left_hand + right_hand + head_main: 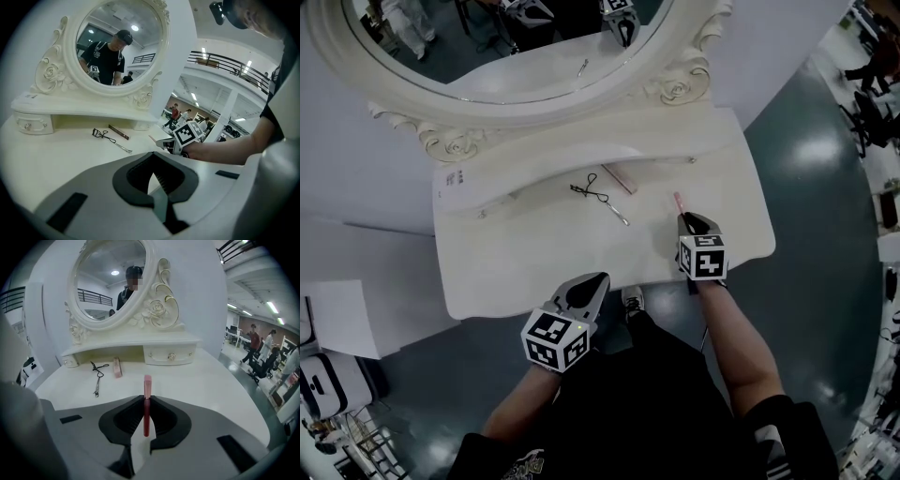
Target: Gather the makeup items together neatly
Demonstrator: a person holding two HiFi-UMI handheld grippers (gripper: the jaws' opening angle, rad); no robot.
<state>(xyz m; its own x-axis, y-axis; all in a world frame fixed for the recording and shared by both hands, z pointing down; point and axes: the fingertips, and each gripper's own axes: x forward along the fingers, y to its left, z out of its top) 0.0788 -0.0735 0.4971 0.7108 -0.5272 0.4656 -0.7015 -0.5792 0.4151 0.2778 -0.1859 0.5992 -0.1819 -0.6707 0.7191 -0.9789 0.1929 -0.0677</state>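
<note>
Farthest from the mirror (677,90), over the dressing table's (502,267) front edge, the left gripper (587,289) has its jaws closed together on nothing. Nearer the mirror, towards its right side, the right gripper (693,223) pinches one slim lip tube (147,386). The tube is dark red within the grip, with a pale pink end jutting past the tips; its rear end is hidden between the pads. Just before the mirror's base lie one black eyelash curler (596,193) and one flat pink case (621,178), slightly apart. The head view cuts off the mirror's top.

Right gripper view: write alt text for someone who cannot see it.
The right gripper clamps a slim pink-and-red cosmetic tube above a white dressing table. Beyond lie a black eyelash curler and a pink stick, below an oval mirror.
</note>
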